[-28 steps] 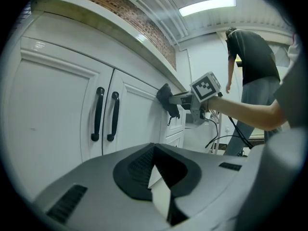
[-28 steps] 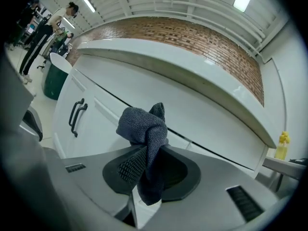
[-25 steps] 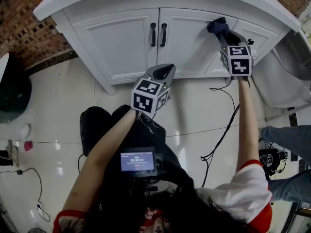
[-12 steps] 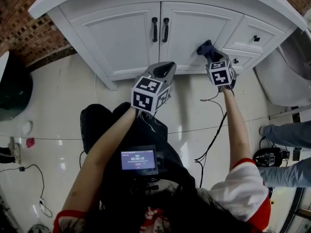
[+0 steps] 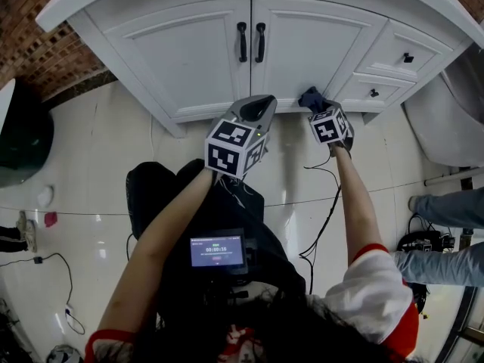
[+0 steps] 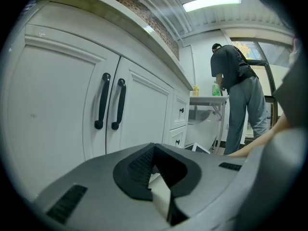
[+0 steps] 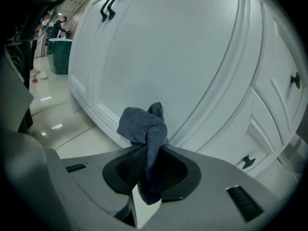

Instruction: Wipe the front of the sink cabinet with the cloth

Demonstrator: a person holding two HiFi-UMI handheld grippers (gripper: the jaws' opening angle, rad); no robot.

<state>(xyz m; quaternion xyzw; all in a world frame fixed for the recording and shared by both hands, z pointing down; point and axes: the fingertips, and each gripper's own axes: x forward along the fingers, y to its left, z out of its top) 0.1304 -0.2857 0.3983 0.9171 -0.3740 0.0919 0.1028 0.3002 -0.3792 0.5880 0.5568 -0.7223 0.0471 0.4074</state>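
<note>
The white sink cabinet [image 5: 189,48] spans the top of the head view, with two doors and black handles [image 5: 251,41]. My right gripper [image 5: 311,101] is shut on a dark blue-grey cloth [image 7: 144,126], bunched against the lower edge of the right door [image 7: 163,57]. The cloth [image 5: 310,97] shows just beyond the marker cube. My left gripper [image 5: 257,110] hangs in front of the cabinet's base, shut with nothing between its jaws; its own view shows the door handles [image 6: 109,105] to the left.
Small drawers with black knobs [image 5: 408,57] sit right of the doors. A black cable [image 5: 325,218] trails over the glossy floor. A person [image 6: 236,90] stands at a far counter. A dark bin [image 5: 19,138] is at left, a white fixture [image 5: 454,119] at right.
My right gripper has carried the cloth down and leftward across the cabinet front, from the top of the right door to its bottom edge. The left gripper has stayed put.
</note>
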